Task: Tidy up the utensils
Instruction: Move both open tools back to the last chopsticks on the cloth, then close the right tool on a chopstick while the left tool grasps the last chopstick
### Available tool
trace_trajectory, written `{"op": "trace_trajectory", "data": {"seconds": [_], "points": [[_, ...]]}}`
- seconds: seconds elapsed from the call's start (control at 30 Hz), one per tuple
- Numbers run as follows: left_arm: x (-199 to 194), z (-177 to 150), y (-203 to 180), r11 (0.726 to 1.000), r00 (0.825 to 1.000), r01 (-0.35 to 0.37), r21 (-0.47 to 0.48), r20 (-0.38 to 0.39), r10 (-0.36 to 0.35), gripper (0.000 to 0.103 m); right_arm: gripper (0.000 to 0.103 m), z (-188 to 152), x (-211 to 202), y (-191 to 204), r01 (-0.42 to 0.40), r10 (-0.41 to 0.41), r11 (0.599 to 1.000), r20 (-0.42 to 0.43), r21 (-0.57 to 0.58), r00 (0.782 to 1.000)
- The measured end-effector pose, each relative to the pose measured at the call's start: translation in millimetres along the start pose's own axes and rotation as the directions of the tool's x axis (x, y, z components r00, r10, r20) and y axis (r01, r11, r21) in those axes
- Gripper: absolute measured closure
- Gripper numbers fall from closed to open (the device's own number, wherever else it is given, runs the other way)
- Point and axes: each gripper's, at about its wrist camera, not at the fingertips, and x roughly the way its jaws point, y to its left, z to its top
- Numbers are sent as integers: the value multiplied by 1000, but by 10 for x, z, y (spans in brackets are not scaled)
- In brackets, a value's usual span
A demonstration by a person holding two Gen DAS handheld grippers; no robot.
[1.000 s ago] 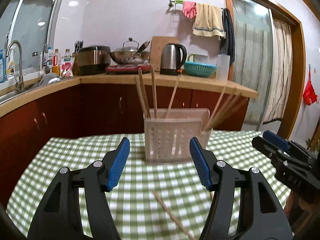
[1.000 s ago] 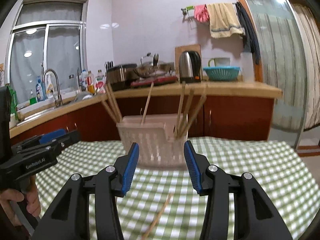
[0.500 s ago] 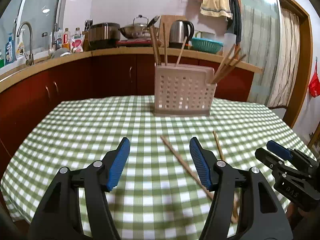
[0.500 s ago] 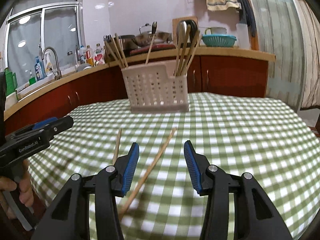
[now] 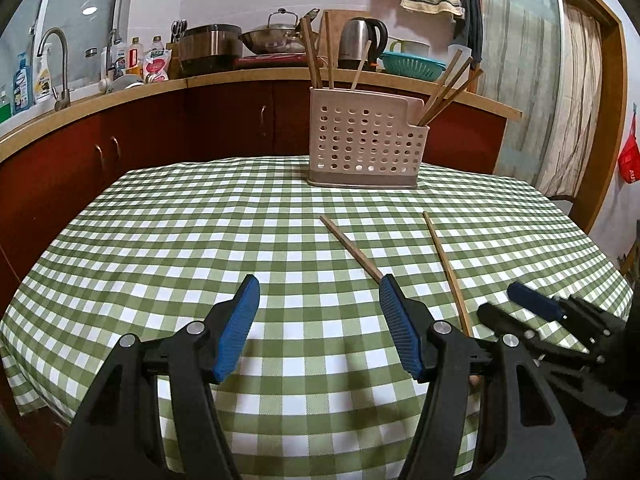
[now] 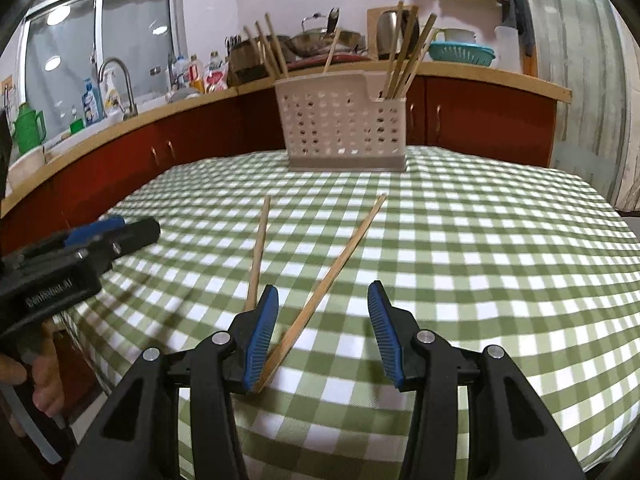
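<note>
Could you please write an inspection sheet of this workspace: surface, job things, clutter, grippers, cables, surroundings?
Surface: table with green checked cloth.
Job's things: two loose chopsticks, one and another, lie flat and apart in front of the perforated utensil holder, which stands upright with more chopsticks in it.
Clutter: nothing seen on the cloth.
Grippers: left gripper and right gripper both open, holding nothing.
Cables: nothing seen.
Surroundings: kitchen counter with kettle, pots, sink tap.

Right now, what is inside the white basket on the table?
The basket holds upright wooden chopsticks in separate groups; their lower ends and the bottom are hidden by its wall.
</note>
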Motion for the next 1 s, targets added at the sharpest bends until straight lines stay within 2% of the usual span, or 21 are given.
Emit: {"op": "trace_trajectory", "data": {"seconds": [0.1,0.2,0.3,0.37,0.67,1.0], "points": [[-7,-13,14,1000,1000,1,-6,-3,-1,42,56,-46,56,43,-1,0,1000,-31,-14,1000],[-7,-39,17,1000,1000,6,-10,-10,-6,42,62,-95,116,61,6,-8,1000,-68,-23,998],[4,-56,-18,1000,1000,13,-7,-17,-13,42,70,-110,103,18,18,-20,1000,-71,-21,997],[19,-64,-55,1000,1000,20,-6,-22,-20,42,80,-119,92,-38,24,-25,1000,-70,-12,997],[103,-131,-364,997,995,78,29,-71,-76,42,96,-148,7,-260,44,-42,999,-56,28,998],[224,-228,-769,986,983,144,83,-126,-133,42,97,-198,-91,-518,60,-57,995,-35,85,998]]}}
